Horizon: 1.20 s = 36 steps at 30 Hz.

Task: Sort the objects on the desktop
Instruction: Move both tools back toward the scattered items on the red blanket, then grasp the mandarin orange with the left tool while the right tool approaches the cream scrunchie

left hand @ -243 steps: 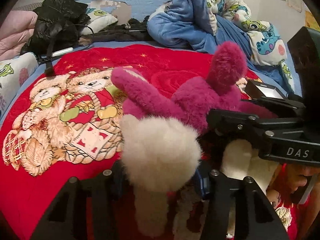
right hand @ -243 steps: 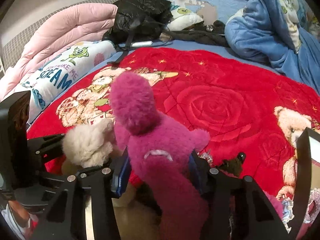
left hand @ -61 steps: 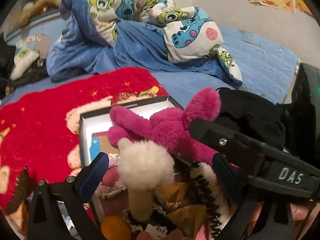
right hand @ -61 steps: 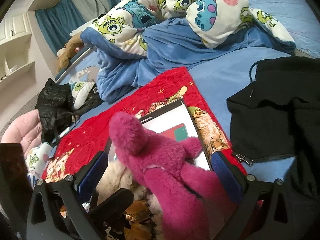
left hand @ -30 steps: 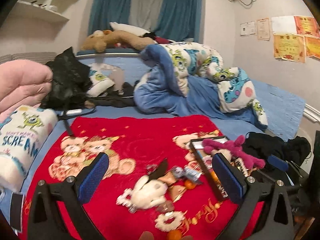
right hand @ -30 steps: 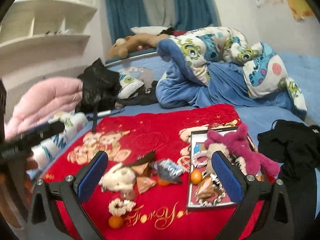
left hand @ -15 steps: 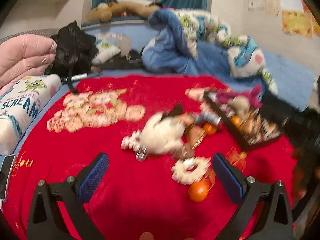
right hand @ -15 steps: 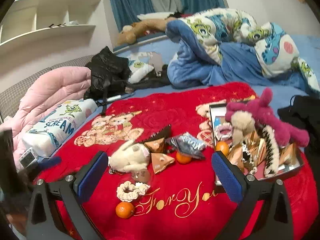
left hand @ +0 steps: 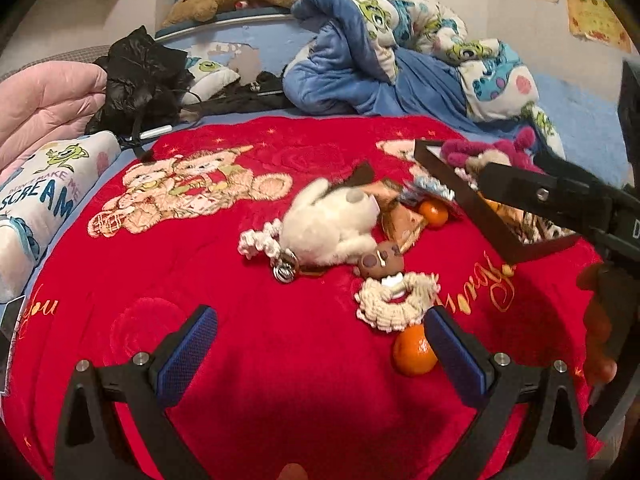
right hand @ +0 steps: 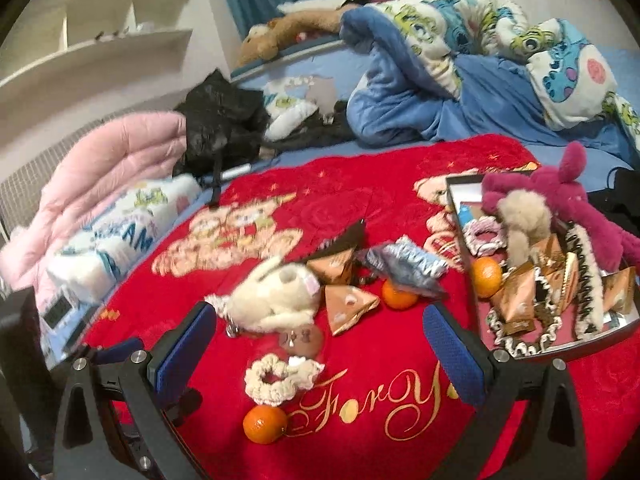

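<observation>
Both the left gripper (left hand: 320, 354) and the right gripper (right hand: 320, 354) hang over the red blanket (right hand: 360, 200) with their blue fingers spread wide and nothing in them. The black tray (right hand: 460, 220) sits on the blanket with a pink plush toy (right hand: 560, 196), an orange and gold snack packs in it. Left of the tray lie a white plush toy (right hand: 276, 296), a silver packet (right hand: 404, 266), a white scrunchie (right hand: 280, 376) and a loose orange (right hand: 264, 424) near the blanket's front edge.
</observation>
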{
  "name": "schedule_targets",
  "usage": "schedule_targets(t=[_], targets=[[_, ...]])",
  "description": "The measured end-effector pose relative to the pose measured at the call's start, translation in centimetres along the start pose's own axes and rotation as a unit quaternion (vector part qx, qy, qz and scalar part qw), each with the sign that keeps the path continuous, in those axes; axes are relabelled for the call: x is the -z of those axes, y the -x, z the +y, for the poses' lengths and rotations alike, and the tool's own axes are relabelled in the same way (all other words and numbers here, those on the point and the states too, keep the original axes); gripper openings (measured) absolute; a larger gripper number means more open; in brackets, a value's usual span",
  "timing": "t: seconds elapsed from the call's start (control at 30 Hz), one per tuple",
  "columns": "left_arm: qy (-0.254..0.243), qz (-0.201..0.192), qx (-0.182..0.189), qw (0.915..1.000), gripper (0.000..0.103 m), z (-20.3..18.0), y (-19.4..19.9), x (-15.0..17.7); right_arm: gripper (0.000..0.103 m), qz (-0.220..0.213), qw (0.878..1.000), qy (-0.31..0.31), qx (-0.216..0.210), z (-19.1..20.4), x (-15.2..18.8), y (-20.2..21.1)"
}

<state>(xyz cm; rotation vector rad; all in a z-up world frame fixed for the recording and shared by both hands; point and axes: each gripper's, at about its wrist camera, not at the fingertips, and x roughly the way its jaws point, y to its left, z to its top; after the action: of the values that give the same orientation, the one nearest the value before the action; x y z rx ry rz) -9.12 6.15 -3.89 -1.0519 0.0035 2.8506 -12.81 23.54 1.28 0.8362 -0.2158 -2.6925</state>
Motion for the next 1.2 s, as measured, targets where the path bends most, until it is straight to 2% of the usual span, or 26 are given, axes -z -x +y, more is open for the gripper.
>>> schedule_targets(t=[0.17, 0.27, 0.63, 0.9, 0.97, 1.03, 1.07, 1.1, 1.2], targets=[[-0.012, 0.009, 0.01, 0.9998, 0.103, -1.0, -0.5, 0.4, 0.103, 0.003, 1.0, 0.001, 0.008, 0.0, 0.3, -0.3], [-0.013, 0.033, 0.035, 0.9987, 0.103, -1.7, -1.6, 0.8, 0.103, 0.002, 1.0, -0.02, 0.004, -0.9, 0.3, 0.0], [-0.019, 0.091, 0.03, 0.9953, 0.103, -3.0, -4.8, 2.1, 0.103, 0.019, 0.998, -0.059, 0.015, -2.9, 0.9, 0.3], [-0.028, 0.072, 0.023, 0.9968, 0.102, -3.5, -4.8, 1.9, 0.103, 0.016, 0.998, -0.055, 0.014, -2.4, 1.2, 0.8], [-0.031, 0.068, 0.025, 0.9969, 0.095, -3.5, -4.7, 1.9, 0.103, 0.015, 0.998, -0.061, 0.006, -2.5, 1.3, 0.9], [-0.033, 0.075, 0.051, 0.9953, 0.08, -3.7, -4.7, 1.8, 0.103, 0.013, 0.998, -0.064, 0.006, -2.7, 1.3, 1.1], [-0.035, 0.083, 0.059, 0.9942, 0.076, -3.8, -4.9, 1.9, 0.103, 0.012, 0.998, -0.065, 0.007, -2.7, 1.2, 1.1], [-0.039, 0.091, 0.062, 0.9931, 0.067, -4.1, -5.1, 2.0, 0.103, 0.012, 0.998, -0.066, 0.008, -2.8, 1.2, 1.1], [-0.06, 0.089, 0.039, 0.9935, 0.05, -5.0, -5.1, 2.3, 0.103, 0.015, 0.997, -0.072, 0.012, -3.1, 1.3, 1.1]])
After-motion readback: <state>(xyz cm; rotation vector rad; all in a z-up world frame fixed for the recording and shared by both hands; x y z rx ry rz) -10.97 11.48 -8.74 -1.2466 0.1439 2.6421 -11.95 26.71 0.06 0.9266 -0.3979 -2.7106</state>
